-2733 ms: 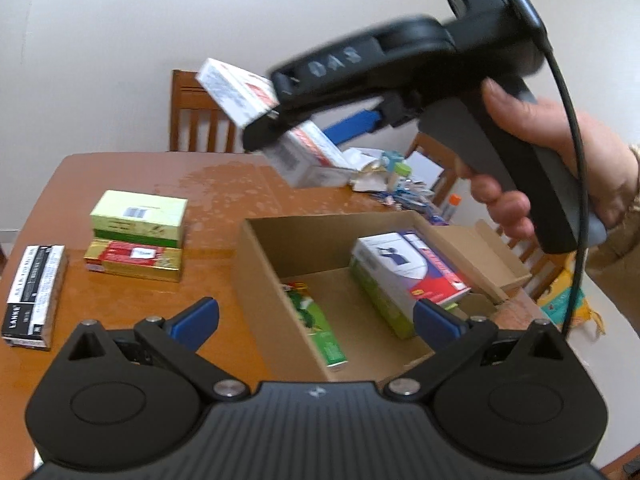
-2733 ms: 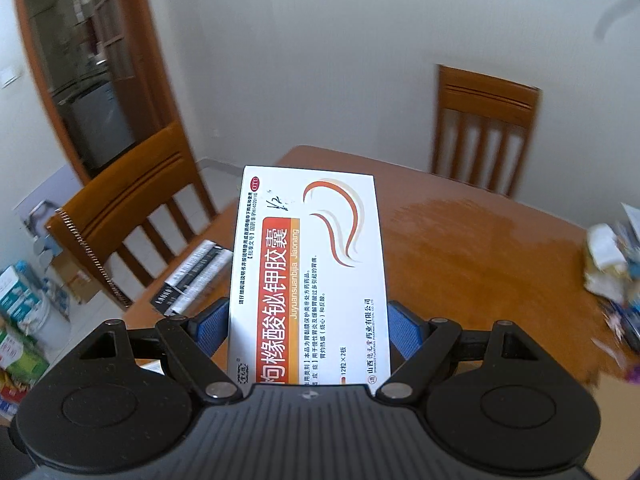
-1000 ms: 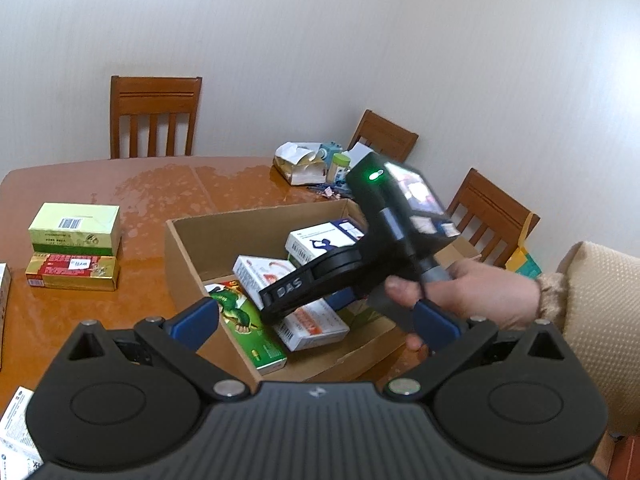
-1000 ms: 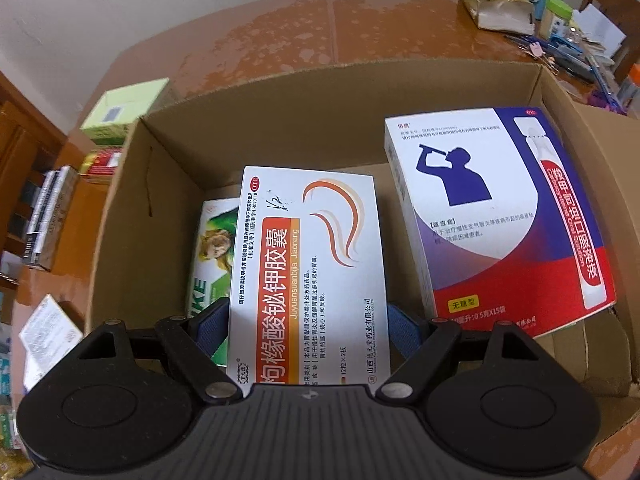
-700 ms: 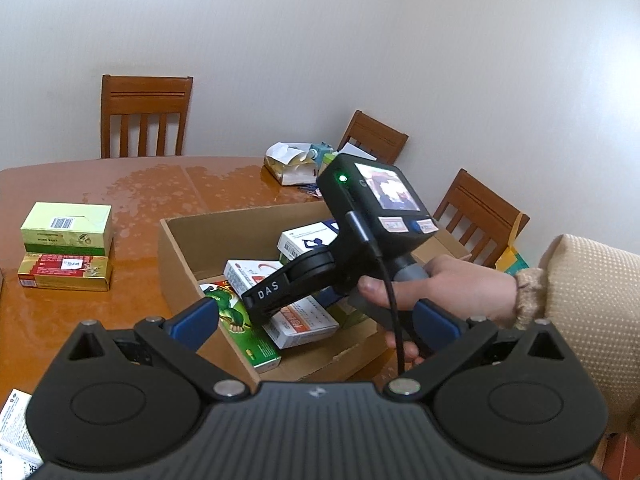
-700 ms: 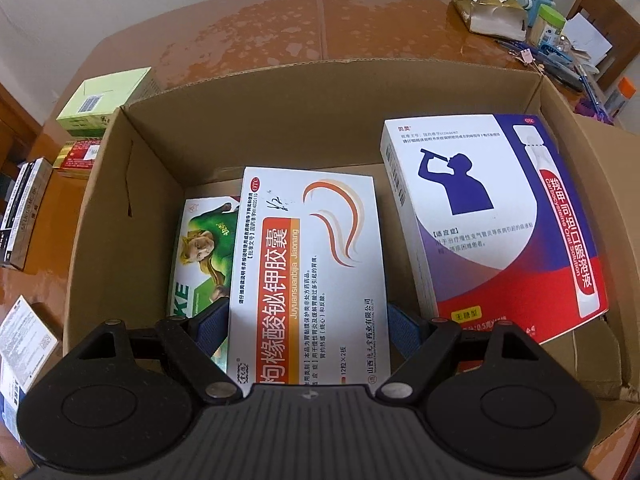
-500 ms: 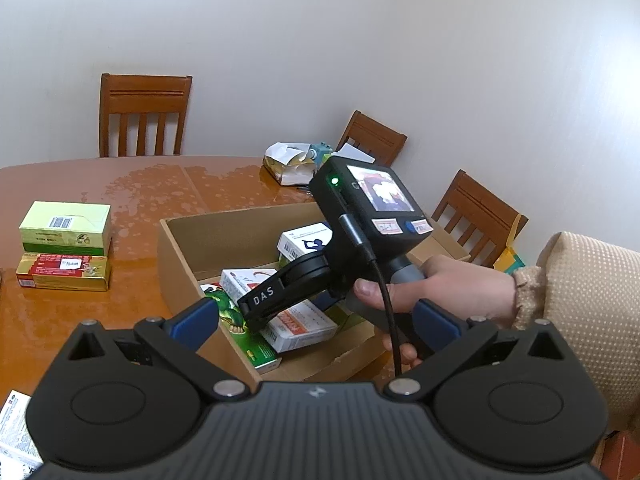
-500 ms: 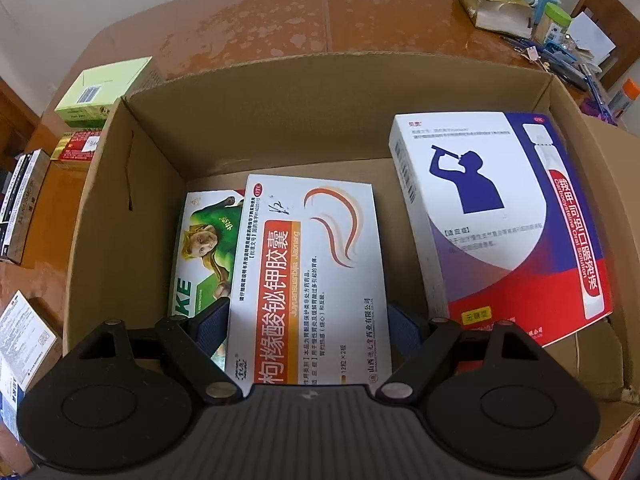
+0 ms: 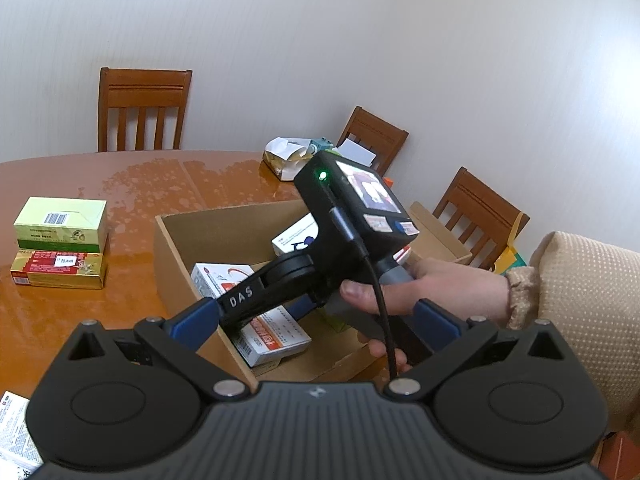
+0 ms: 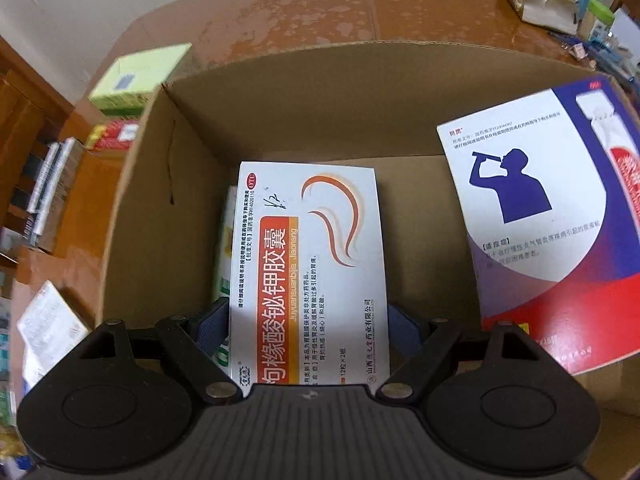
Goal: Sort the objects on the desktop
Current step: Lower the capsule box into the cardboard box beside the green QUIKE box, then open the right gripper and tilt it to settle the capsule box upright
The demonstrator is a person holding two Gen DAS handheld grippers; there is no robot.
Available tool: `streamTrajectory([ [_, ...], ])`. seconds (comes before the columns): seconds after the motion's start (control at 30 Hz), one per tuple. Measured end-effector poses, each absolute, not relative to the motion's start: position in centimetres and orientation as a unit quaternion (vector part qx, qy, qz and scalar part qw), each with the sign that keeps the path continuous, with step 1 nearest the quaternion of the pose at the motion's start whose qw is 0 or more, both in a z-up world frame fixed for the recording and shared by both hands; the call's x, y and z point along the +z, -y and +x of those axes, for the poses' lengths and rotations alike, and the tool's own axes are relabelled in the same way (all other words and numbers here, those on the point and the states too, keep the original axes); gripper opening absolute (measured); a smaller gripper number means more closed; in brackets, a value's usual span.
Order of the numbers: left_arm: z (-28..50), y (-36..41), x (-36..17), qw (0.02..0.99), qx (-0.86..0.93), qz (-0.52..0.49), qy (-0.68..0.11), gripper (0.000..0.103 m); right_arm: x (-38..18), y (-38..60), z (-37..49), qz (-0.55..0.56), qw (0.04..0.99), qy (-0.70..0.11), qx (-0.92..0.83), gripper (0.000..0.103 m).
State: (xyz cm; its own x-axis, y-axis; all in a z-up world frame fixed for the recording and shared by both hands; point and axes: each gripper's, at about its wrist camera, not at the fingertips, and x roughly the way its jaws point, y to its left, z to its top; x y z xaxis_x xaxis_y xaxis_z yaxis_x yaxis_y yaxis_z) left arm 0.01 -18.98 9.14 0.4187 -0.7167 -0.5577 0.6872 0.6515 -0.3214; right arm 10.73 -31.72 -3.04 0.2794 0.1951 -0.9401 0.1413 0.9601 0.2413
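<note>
Right gripper (image 10: 308,320) jaws pinch the white box (image 10: 308,272) low inside the carton (image 10: 320,92); release crooked and it'll likely tip onto the green box (image 10: 224,248) just left. Left gripper (image 9: 316,312) jaws spread, empty.

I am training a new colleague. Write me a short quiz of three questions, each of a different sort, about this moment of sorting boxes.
1. True or false: the right hand-held gripper is shut on the white and orange medicine box.
2. Multiple choice: this box is held over A) the bare table, B) the inside of the cardboard box, C) a chair.
3. Fill in: on the table, the light green box lies on top of a ____ box.

Key:
1. True; its pads press on the two sides of the box.
2. B
3. red and gold
</note>
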Motion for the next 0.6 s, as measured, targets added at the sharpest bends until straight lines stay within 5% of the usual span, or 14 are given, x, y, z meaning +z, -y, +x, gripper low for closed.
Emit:
streamTrajectory([
  [0.6,0.7,18.9,8.6,0.841,-0.418,-0.025,-0.342,0.103,-1.5,32.3,10.1,0.162,0.801,-0.575,0.015,0.084],
])
